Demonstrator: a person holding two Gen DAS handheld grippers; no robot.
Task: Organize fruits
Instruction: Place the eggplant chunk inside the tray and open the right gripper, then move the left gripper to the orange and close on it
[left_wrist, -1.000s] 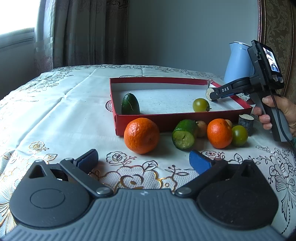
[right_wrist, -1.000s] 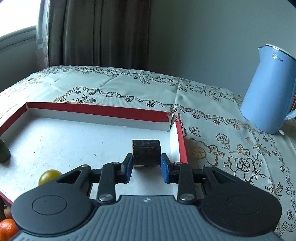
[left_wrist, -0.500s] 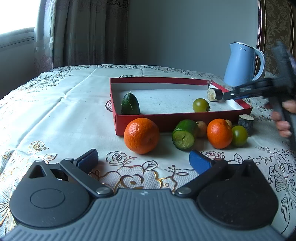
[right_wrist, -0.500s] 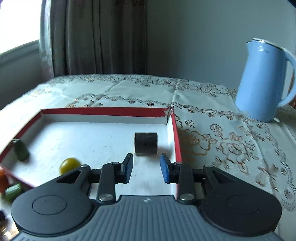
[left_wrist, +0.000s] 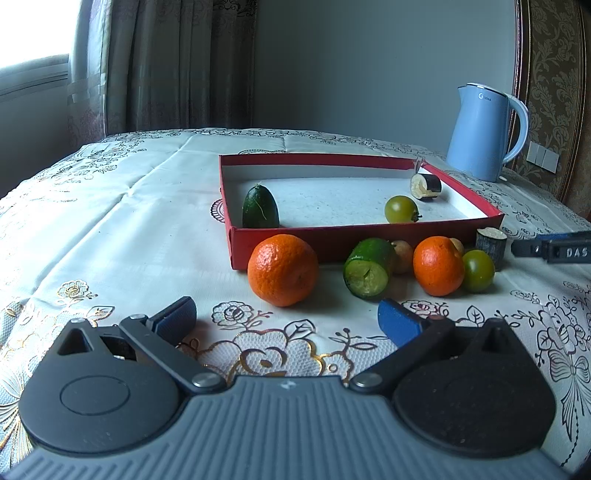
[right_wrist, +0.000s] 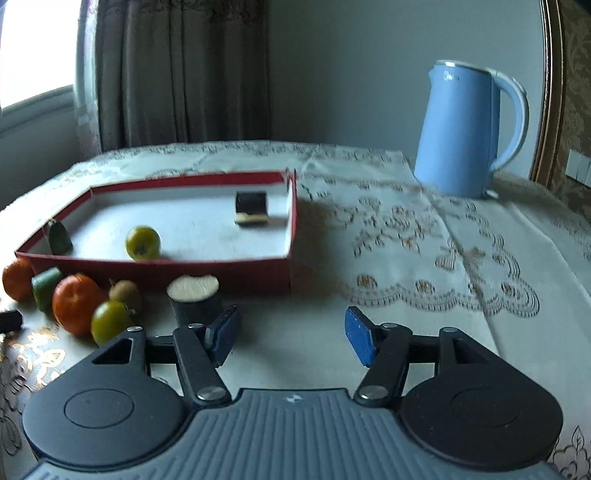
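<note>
right gripper (right_wrist: 291, 334) wide open, empty, low over tablecloth (right_wrist: 406, 258) just outside red box (right_wrist: 291, 236). nearest loose piece: dark eggplant stub (right_wrist: 195, 299), upright, pale cut face up, just beside left finger. likely light, firm, skin slick; grip across round flanks, mid-height, not cut faces. left gripper (left_wrist: 286, 319) wide open, empty, facing big orange (left_wrist: 282, 269). box already holds green tomato (right_wrist: 143, 242), eggplant chunk (right_wrist: 251, 208), cucumber end (left_wrist: 260, 206).

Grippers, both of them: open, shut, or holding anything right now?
Left gripper: open, holding nothing, short of the fruit on the table.
Right gripper: open, holding nothing, outside the red box.
</note>
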